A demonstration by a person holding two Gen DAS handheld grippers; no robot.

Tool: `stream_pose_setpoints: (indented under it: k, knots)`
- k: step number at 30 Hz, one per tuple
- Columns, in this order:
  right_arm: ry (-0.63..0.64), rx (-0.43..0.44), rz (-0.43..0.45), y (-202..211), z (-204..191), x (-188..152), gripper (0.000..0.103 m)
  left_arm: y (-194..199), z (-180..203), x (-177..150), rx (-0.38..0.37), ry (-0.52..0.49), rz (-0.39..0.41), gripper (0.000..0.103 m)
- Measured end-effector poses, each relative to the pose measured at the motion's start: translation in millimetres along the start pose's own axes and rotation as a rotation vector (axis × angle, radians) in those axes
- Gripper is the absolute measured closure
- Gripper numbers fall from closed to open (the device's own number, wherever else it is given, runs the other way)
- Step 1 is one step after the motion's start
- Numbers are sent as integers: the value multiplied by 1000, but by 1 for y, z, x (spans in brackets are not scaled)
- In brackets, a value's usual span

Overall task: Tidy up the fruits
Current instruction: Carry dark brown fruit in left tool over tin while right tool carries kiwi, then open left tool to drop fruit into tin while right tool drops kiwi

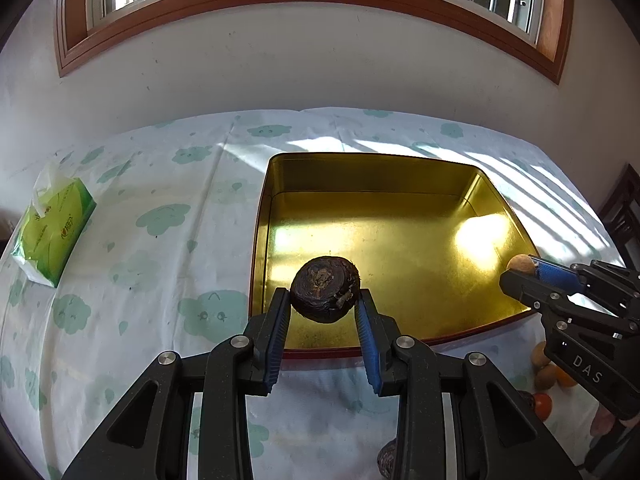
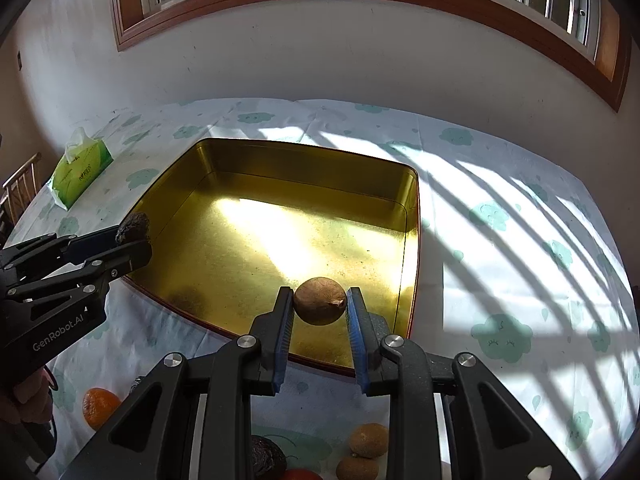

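Note:
My left gripper (image 1: 325, 300) is shut on a dark wrinkled round fruit (image 1: 325, 289) and holds it over the near left edge of the gold tin tray (image 1: 360, 176). It also shows in the right wrist view (image 2: 134, 236) with the dark fruit (image 2: 133, 226). My right gripper (image 2: 319, 304) is shut on a small tan round fruit (image 2: 320, 300) over the near right part of the tray (image 2: 304, 160). The right gripper (image 1: 520, 274) with the tan fruit (image 1: 521, 266) shows at the tray's right rim in the left wrist view.
Loose fruits lie on the cloud-print tablecloth near me: an orange (image 2: 99, 406), brown fruits (image 2: 369, 440), a dark fruit (image 2: 267, 458), a red one (image 1: 542, 406). A green tissue pack (image 1: 52, 226) sits far left. A wall and window are behind the table.

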State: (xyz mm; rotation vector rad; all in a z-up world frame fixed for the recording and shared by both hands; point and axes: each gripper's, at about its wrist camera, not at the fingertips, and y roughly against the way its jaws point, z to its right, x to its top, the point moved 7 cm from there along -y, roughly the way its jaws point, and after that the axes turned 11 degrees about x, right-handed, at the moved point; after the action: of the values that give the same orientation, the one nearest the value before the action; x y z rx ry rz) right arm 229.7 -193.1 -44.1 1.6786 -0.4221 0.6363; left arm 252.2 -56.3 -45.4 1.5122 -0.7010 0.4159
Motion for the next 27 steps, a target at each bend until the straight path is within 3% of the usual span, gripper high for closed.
stream_pose_setpoints:
  k: [27]
  knots:
    - [-22, -32, -26, -8, 20, -10, 79, 0, 7, -13, 23, 32, -50, 69]
